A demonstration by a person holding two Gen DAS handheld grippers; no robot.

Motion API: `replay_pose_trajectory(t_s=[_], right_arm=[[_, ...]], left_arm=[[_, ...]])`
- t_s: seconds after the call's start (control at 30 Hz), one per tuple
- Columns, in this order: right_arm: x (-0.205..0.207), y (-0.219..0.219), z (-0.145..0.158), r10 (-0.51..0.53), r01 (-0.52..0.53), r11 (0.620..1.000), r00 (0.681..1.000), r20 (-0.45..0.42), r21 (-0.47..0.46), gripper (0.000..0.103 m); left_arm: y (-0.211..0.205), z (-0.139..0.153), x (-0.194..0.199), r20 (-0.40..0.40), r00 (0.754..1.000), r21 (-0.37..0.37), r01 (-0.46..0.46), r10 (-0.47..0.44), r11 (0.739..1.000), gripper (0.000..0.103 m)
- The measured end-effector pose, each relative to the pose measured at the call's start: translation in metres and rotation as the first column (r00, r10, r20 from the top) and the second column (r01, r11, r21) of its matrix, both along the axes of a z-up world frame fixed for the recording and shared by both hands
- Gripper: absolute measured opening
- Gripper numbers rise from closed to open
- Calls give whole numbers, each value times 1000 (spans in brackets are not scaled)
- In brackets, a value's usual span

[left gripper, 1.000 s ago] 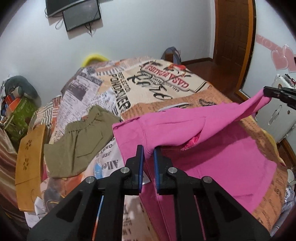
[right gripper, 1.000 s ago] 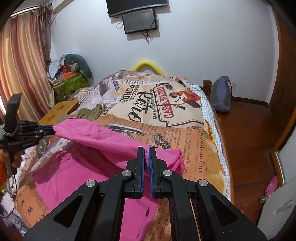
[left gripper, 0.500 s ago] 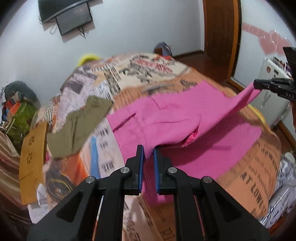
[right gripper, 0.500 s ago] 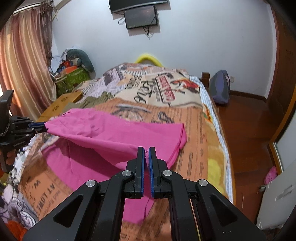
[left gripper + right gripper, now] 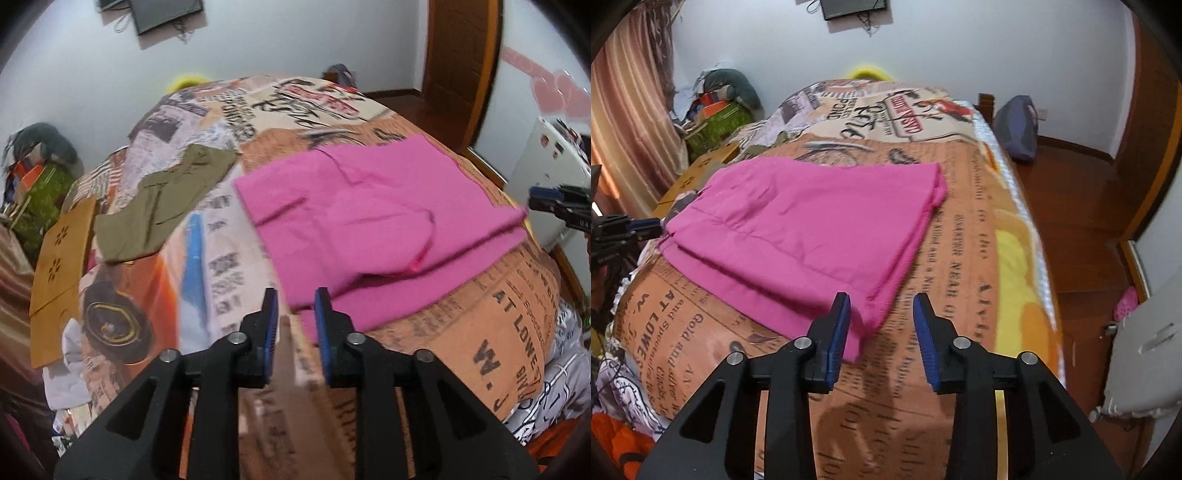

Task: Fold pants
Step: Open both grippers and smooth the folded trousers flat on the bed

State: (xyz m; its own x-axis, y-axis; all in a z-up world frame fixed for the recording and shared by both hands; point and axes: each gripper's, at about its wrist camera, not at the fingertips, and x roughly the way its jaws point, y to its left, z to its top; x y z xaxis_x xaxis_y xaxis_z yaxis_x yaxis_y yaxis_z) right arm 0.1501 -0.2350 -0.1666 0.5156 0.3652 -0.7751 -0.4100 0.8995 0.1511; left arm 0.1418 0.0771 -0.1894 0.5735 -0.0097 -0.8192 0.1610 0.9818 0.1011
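Pants (image 5: 369,214) lay folded over on the bed (image 5: 498,314), soft, light, limp fabric, so best pinched at hem or waistband corners; left tool (image 5: 294,325) and right tool (image 5: 881,332) both gaped open, holding nothing.

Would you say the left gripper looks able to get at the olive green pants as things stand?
Probably yes: the left gripper is open and empty, and the olive pants lie uncovered on the bedspread, apart from the pink pants.

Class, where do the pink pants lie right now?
In both wrist views the pink pants lie folded on the printed bedspread, right of the olive garment, just beyond both open grippers.
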Motion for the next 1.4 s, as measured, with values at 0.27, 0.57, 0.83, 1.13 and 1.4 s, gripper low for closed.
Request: replay_pose_trajectory(t_s=[0.27, 0.57, 0.83, 1.13, 1.4], right_arm=[[39, 1, 8, -37, 36, 999, 999, 37, 29, 36], [108, 55, -21, 42, -40, 997, 998, -36, 70, 36], [117, 81, -66, 151, -155, 988, 975, -164, -11, 36], [56, 62, -10, 171, -173, 985, 981, -92, -20, 36], [-15, 85, 23, 257, -254, 964, 966, -25, 76, 36]], left_arm=[[21, 20, 54, 41, 996, -35, -84, 85, 996, 41], [-4, -12, 147, -57, 998, -155, -19, 10, 988, 41], [-4, -53, 144, -130, 991, -120, -3, -13, 993, 50], [2, -9, 104, -56, 998, -102, -4, -2, 995, 49], [-30, 18, 29, 39, 990, -23, 135, -134, 991, 62]])
